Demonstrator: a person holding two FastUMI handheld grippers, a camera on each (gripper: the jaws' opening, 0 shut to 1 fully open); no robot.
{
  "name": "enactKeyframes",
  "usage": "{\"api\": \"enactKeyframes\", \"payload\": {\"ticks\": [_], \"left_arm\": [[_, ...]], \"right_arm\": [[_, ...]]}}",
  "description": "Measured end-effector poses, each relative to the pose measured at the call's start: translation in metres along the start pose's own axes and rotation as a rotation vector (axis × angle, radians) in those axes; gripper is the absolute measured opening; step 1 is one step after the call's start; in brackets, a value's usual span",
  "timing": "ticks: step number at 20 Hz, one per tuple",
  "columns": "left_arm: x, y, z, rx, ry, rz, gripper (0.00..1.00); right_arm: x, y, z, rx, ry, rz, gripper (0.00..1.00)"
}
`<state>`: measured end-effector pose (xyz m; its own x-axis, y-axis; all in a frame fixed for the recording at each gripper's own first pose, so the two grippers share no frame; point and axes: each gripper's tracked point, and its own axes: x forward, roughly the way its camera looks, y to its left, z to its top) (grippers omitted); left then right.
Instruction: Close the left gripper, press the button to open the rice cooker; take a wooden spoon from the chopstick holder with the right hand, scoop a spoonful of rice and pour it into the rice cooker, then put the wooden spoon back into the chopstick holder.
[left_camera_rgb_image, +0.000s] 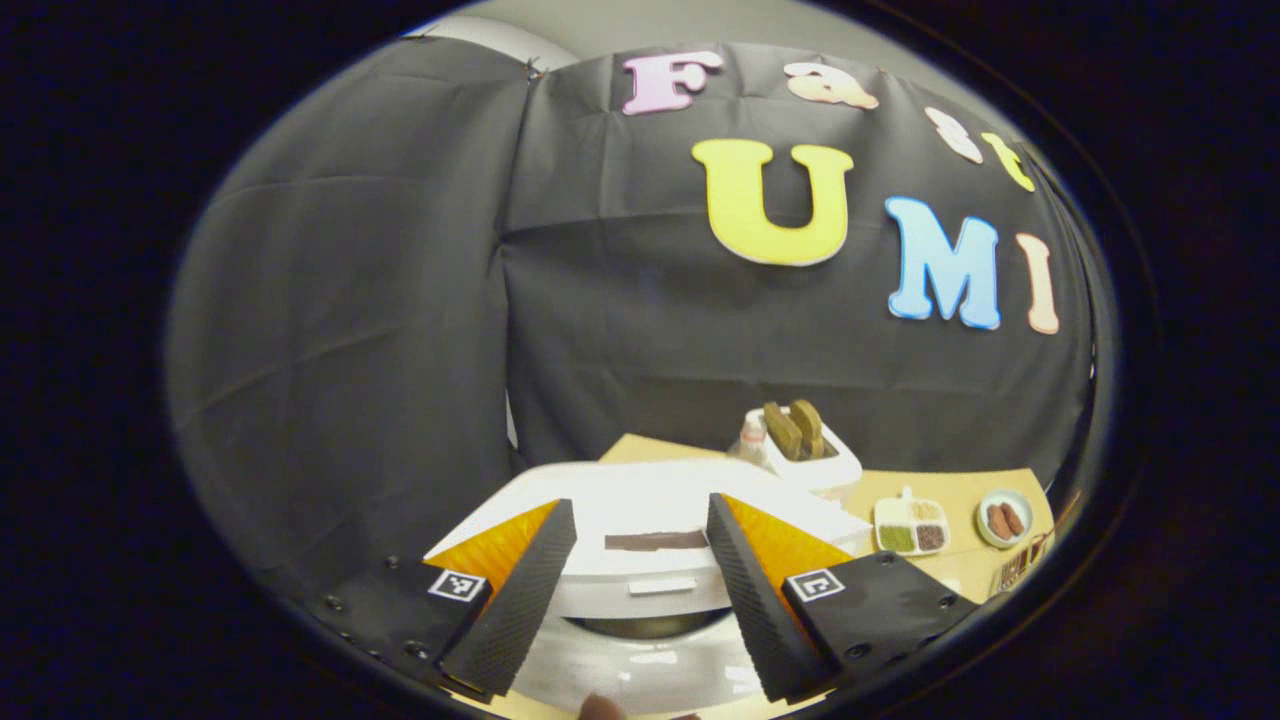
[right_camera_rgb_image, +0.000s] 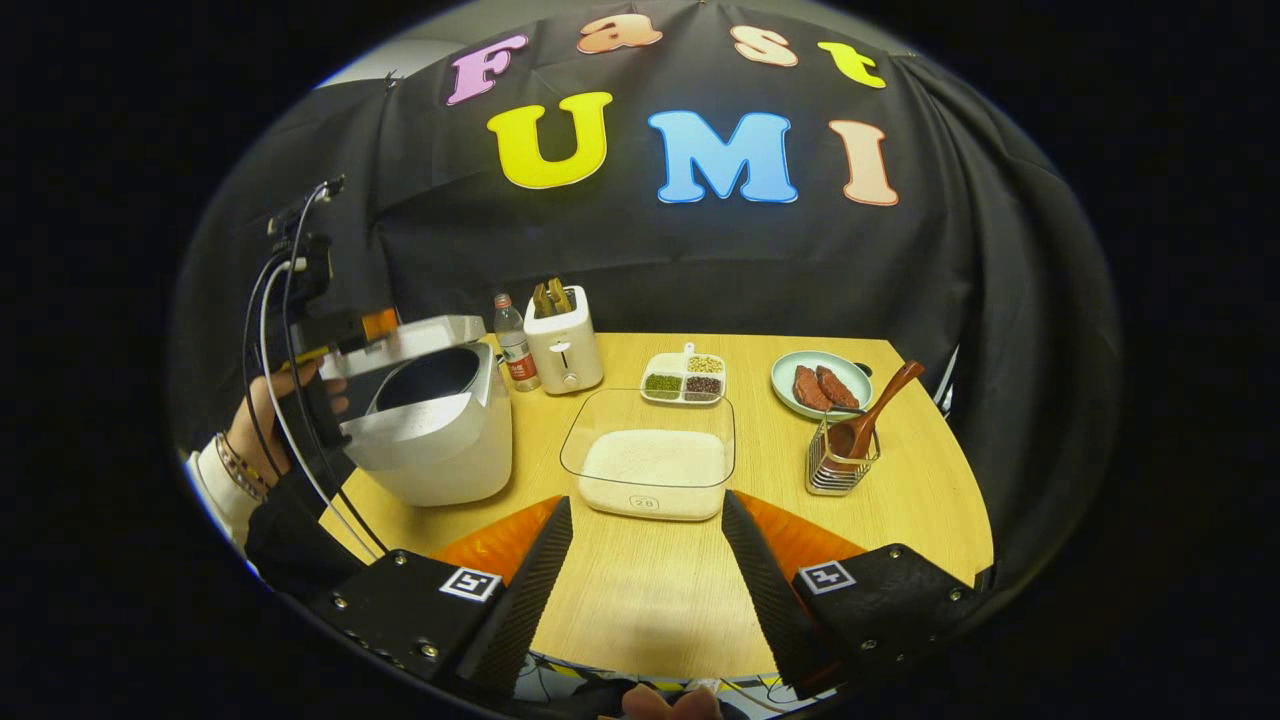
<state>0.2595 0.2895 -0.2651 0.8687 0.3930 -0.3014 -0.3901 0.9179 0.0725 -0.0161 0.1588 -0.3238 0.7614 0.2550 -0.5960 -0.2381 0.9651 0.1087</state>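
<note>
Left gripper (left_camera_rgb_image: 640, 590): fingers spread, empty, above the open rice cooker (left_camera_rgb_image: 640, 560). Right gripper (right_camera_rgb_image: 645, 590): fingers spread, empty, over the table (right_camera_rgb_image: 650, 600). Wooden spoon (right_camera_rgb_image: 872, 412) stands in the chopstick holder (right_camera_rgb_image: 838, 470) at 2 o'clock; rice container (right_camera_rgb_image: 652, 470) at 12 o'clock.

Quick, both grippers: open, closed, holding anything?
Left gripper: open, empty, at the rice cooker.
Right gripper: open, empty, above the table.

The clear rice container (right_camera_rgb_image: 648, 470) bears a small front tag reading "28"; nothing else is legible.
</note>
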Motion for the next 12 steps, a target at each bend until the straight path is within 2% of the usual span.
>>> {"api": "enactKeyframes", "payload": {"ticks": [5, 6, 8, 12], "left_arm": [[0.017, -0.008, -0.059, 0.006, 0.088, 0.008, 0.94], [0.012, -0.006, -0.051, 0.014, 0.013, 0.003, 0.95], [0.009, -0.006, -0.060, 0.031, 0.012, -0.005, 0.92], [0.007, -0.008, -0.060, 0.039, 0.027, -0.035, 0.93]], "right_arm": [[0.002, 0.001, -0.008, 0.003, 0.018, 0.003, 0.93], [0.001, 0.000, -0.009, 0.011, 0.021, 0.003, 0.93], [0.001, -0.003, -0.010, 0.023, 0.022, -0.001, 0.93], [-0.003, -0.010, -0.009, 0.051, 0.018, -0.011, 0.93]]}}
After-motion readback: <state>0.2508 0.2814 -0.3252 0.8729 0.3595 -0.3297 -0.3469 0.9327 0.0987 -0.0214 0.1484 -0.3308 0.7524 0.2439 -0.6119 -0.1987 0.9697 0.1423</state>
